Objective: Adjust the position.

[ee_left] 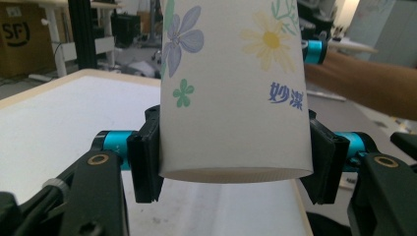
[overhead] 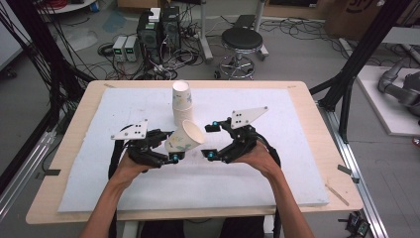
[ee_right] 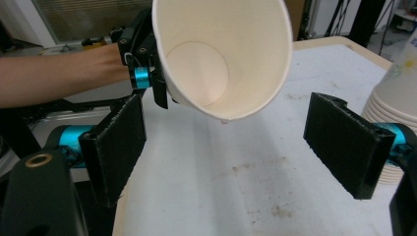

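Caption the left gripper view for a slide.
Left gripper fingers clamp a flower-printed white paper cup near its base.

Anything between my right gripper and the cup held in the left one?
Nothing. In the right gripper view, bare white mat lies between the open right gripper and the paper cup; the cup stack sits off to the side.

The right gripper [ee_right: 246, 147] has its two black jaws spread wide, with bare white mat [ee_right: 236, 196] between them. Beyond them a paper cup [ee_right: 221, 54] hangs tilted, its open mouth facing the camera (the round bottom shows inside). The left gripper [ee_right: 145, 69] clamps its base. A cup stack [ee_right: 393, 98] stands at the right edge.
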Demonstrator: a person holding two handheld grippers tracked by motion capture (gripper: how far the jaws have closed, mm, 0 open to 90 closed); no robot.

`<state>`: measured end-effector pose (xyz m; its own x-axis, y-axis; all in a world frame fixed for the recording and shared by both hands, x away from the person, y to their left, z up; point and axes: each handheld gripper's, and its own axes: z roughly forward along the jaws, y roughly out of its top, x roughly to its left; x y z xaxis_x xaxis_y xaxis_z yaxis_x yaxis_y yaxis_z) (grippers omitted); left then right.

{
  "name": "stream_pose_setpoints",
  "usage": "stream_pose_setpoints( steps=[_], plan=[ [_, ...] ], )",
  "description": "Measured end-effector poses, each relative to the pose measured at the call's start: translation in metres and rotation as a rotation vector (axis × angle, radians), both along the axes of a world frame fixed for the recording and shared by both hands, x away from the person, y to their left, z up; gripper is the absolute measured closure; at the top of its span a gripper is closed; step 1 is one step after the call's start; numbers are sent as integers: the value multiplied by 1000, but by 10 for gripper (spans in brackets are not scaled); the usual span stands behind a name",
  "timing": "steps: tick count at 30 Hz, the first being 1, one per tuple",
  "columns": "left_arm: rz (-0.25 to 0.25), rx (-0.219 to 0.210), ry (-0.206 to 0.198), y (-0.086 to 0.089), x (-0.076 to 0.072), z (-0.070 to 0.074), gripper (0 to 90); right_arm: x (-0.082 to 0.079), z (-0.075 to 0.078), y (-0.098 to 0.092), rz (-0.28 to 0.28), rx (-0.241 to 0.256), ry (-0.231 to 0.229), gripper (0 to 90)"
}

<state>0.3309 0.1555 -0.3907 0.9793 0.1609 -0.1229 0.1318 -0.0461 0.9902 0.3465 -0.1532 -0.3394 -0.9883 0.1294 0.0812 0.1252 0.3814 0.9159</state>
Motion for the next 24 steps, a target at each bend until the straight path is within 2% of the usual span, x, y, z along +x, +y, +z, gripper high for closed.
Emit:
stream_pose_setpoints(
  steps=[18, 24],
  plan=[
    [-59, -17, -15, -20, 0, -2, 371, 1, -5, 16, 62, 82, 28, 167],
    [-66, -18, -22, -24, 0, -3, 371, 1, -5, 17, 78, 93, 33, 174]
  ],
)
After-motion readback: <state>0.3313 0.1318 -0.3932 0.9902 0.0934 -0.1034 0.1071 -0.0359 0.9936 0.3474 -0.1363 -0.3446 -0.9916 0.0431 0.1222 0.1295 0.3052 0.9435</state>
